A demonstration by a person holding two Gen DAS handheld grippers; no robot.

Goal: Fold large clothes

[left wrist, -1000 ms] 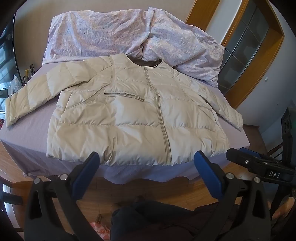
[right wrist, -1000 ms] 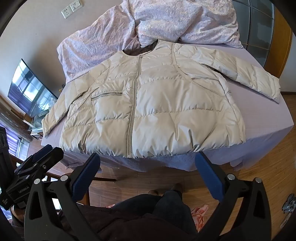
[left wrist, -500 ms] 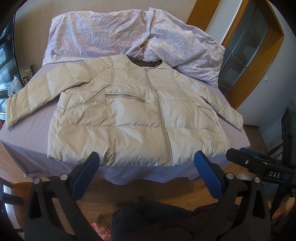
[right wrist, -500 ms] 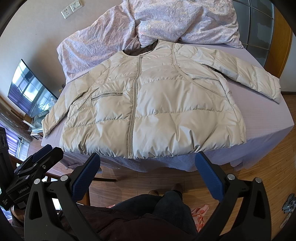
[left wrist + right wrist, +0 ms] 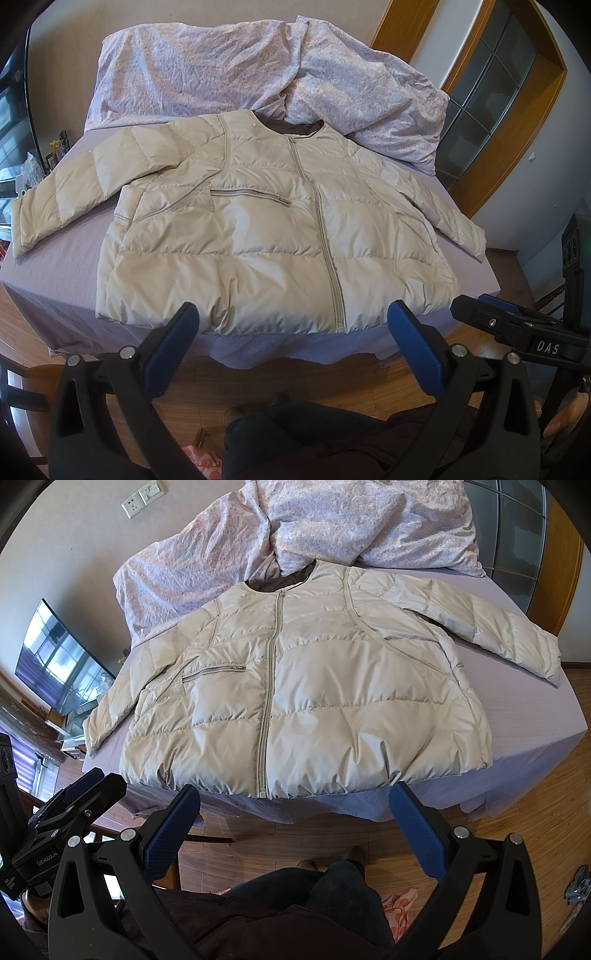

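jacket [image 5: 273,236] flat, zipped, on bed [image 5: 55,280] | L claw [image 5: 291,332] + R claw [image 5: 295,812] wide, empty

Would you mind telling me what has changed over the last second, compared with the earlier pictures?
Almost nothing. The left gripper and right gripper hang open in front of the bed's near edge as before, neither touching nor holding anything; the views drift only very slightly. The beige puffer jacket lies flat, zipped, sleeves spread, on the lilac bed sheet, with the floral duvet bunched behind it, all unchanged.

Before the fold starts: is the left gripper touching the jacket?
Apart. In the left wrist view the left gripper has open jaws short of the jacket hem, bed sheet showing between.
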